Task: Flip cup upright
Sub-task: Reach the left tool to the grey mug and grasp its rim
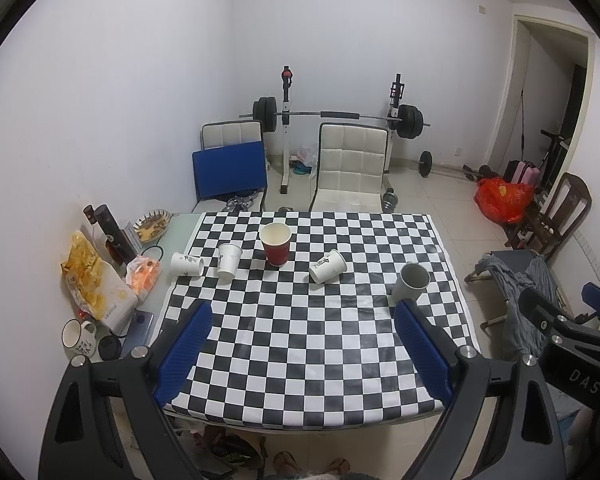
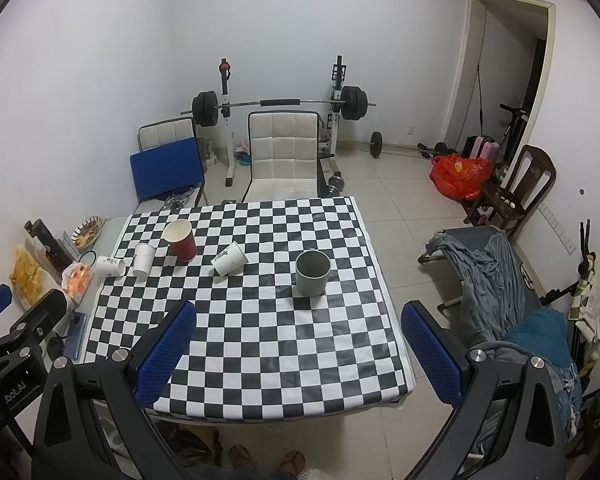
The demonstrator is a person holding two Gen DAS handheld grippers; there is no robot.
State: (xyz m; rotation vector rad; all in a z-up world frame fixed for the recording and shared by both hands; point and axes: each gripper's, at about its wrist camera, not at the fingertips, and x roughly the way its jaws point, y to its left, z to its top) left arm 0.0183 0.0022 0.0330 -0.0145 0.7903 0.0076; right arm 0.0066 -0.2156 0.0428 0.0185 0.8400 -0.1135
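Both tongs are hanging spread wide and empty above the near edge of the checkered table [image 1: 300,360], my left gripper [image 1: 303,344] and right gripper [image 2: 299,344] well short of any cup. I am eyeing the two white paper cups lying on their sides: one mid-table [image 2: 229,258] between the upright red cup [image 2: 181,239] and the grey mug [image 2: 312,272], the other [image 1: 187,264] near the left edge. I am judging the middle one best taken across its wall with a light pinch, since paper crushes, then swung up onto its base.
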